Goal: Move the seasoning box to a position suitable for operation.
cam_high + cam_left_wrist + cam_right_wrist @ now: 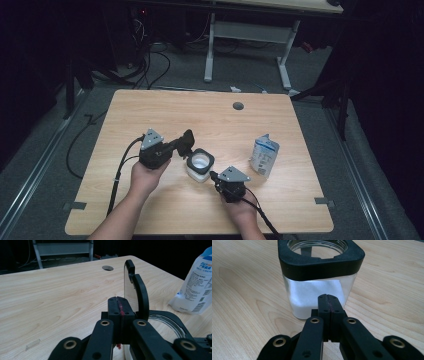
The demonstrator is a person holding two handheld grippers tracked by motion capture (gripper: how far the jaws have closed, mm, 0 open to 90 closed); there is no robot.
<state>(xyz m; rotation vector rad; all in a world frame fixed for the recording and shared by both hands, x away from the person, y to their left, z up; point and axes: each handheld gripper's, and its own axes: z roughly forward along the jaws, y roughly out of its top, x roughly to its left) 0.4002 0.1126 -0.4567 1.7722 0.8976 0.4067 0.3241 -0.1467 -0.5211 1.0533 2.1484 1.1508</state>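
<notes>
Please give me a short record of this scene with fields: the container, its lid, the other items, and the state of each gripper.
container: square clear jar with black collar, white powder inside, mouth open, standing on the wooden table
lid: flip lid raised upright at the jar's rim, beside the left jaws
bag: white and blue pouch, upright, to the right of the jar, apart from it
left hand-held gripper: jaws shut, nothing between them
right hand-held gripper: jaws shut, tips close to the jar's wall; contact cannot be told
</notes>
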